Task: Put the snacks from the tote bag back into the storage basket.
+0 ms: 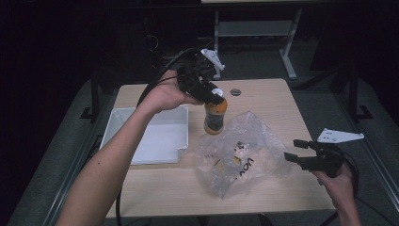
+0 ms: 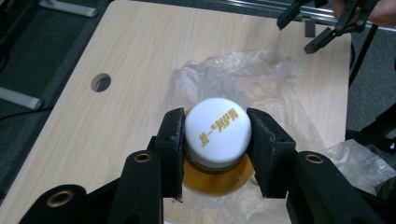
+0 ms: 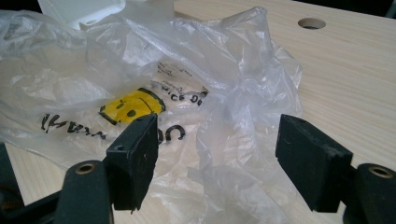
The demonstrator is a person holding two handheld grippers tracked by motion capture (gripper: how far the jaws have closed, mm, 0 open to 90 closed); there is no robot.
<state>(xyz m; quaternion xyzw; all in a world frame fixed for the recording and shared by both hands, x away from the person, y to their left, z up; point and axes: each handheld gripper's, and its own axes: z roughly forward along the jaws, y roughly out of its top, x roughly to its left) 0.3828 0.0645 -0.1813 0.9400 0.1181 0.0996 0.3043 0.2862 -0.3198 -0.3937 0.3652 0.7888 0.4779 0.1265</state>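
From the high view, your left gripper point(image 1: 212, 97) has the bottle point(image 1: 215, 116) by its white cap, jaws about half apart and pressed on either side, the amber bottle hanging upright above the far edge of the plastic bag point(image 1: 240, 153). The white tray point(image 1: 120, 126) sits just to the left of it on the table point(image 1: 268, 96), and a round hole point(image 1: 235, 92) lies beyond the bottle. Your right gripper point(image 1: 295, 150) hovers at the bag's right edge, jaws apart, holding nothing.

In the left gripper view, both pads clamp the cap point(image 2: 217, 129), gold lettering on top. Crumpled bag point(image 2: 243, 77) lies directly under and beyond the bottle point(image 2: 219, 176); the hole point(image 2: 101, 82) is off to the left, and your other gripper point(image 2: 310, 30) shows at the top right.

In the right gripper view, your right gripper point(image 3: 217, 161) stands wide open with bag film point(image 3: 187, 93) bunched between and ahead of the jaws, a yellow smiley print point(image 3: 130, 106) showing. The tray's corner point(image 3: 81, 11) peeks at the top left.
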